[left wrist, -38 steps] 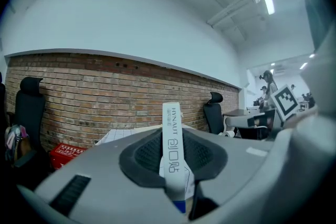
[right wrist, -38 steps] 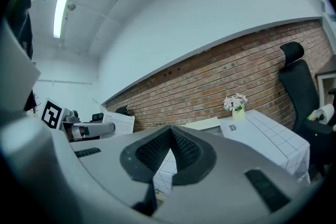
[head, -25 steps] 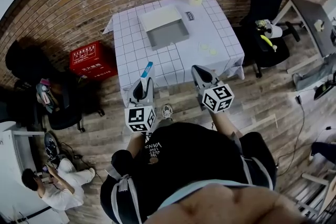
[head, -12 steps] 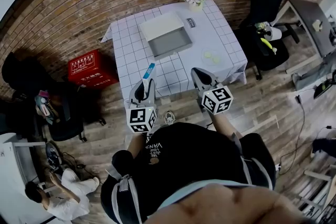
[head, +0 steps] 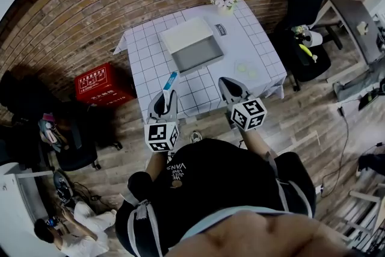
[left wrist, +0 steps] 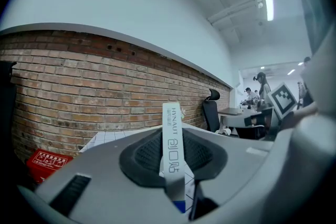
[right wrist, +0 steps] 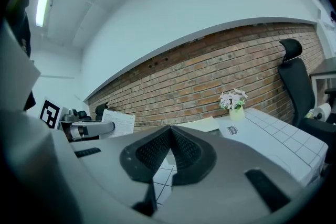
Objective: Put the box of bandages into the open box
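Your left tool [head: 165, 95] pinches the bandage box [head: 170, 79], long axis out along the jaws. The open box [head: 195, 55] lies ahead on the table [head: 258, 51] (slightly right). Your right tool [head: 227, 84] is pressed together and empty.

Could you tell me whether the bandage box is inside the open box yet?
Out: the left gripper holds the bandage box, short of the open box.

The head camera looks steeply down from above the person, with the left tool [head: 163, 95] and right tool [head: 228, 84] close below. Each tool's camera sits behind its jaws, facing level ahead. All three views share the counter [head: 252, 39] and brick wall [head: 120, 3] beyond the tools.
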The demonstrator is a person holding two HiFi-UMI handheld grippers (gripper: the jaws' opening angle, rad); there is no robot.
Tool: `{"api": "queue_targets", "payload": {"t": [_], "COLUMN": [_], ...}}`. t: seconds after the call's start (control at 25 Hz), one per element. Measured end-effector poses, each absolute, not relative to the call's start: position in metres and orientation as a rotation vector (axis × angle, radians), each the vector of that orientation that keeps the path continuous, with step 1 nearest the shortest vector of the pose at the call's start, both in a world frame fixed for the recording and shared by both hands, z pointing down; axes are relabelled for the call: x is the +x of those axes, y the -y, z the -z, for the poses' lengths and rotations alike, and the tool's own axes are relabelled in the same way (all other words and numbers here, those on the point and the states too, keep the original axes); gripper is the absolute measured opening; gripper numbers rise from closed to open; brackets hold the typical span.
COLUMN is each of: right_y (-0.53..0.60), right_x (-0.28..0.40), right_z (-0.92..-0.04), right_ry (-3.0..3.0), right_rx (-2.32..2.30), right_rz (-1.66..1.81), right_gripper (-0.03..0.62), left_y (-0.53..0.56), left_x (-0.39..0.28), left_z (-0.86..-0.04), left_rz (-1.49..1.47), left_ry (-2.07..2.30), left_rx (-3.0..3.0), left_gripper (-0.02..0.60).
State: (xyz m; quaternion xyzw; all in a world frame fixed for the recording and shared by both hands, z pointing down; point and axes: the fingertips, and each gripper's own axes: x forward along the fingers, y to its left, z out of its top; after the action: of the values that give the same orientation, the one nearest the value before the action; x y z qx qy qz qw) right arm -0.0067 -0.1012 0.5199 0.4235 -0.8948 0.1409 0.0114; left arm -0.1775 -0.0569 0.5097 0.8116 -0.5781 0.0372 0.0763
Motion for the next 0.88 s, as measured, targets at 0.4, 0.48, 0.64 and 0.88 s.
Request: {"api": "queue_targets", "payload": {"t": [0.4, 0.48, 0.64, 0.88], "right_y": [0.129, 0.132, 0.139, 0.145], "right_x": [-0.023, -0.025, -0.029, -0.030], "right_z": [-0.523, -0.524, -0.529, -0.535], "right_ry": [2.764, 2.754, 2.730, 2.711], "right_rx": [1.410, 1.432, 1.465, 1.474], "right_rz": [-0.457, -0.465, -0.471, -0.499], "right_gripper": [-0.003, -0.003, -0.003, -0.003], "left_y": [0.092, 0.096, 0.102, 0.111], "left_x": [-0.193, -0.196, -0.200, -0.210], "left_z": [-0.515, -0.516, -0.515, -0.522], "left_rz": [-0.141, -0.150, -0.173, -0.181], "left_ry": [1.652, 1.630, 1.582, 1.584], "left_rx": [2.494, 2.508, 2.542, 2.510], "left_gripper": [0.087, 0.087, 0.087, 0.087]}}
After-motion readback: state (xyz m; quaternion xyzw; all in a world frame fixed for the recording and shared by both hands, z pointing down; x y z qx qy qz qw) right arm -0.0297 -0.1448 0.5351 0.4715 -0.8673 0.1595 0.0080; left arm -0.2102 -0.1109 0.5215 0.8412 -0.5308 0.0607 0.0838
